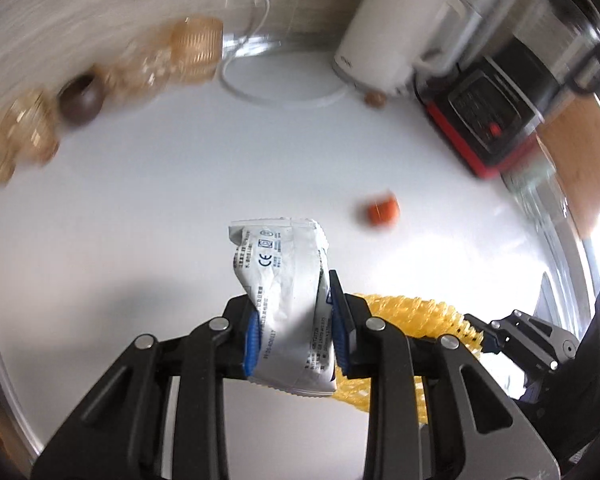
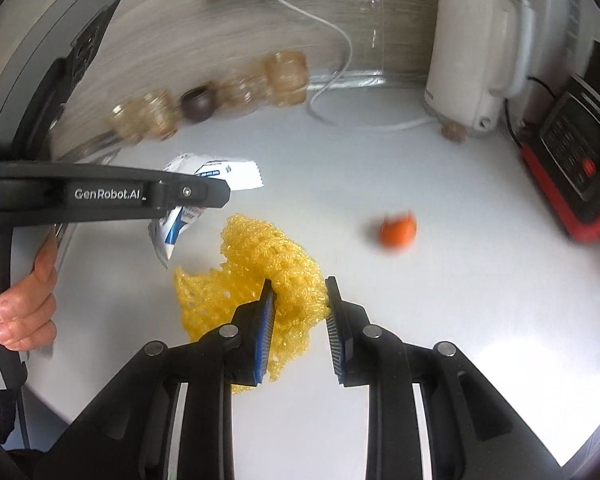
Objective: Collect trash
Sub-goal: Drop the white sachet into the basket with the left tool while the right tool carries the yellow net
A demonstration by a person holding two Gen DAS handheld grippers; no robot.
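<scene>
Left gripper (image 1: 294, 330) clamps a crumpled white wrapper (image 1: 286, 280), lifted clear of the counter for binning; right gripper (image 2: 300, 328) pinches yellow foam netting (image 2: 268, 272) just beside it; an orange scrap (image 2: 398, 232) lies ahead, likely next

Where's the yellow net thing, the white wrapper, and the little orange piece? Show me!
yellow net (image 2: 260, 248): right wrist view, on its bunched upper part.
white wrapper (image 1: 284, 280): left wrist view, on its printed middle.
orange piece (image 2: 398, 232): right wrist view, on its round body, lying on the counter.
</scene>
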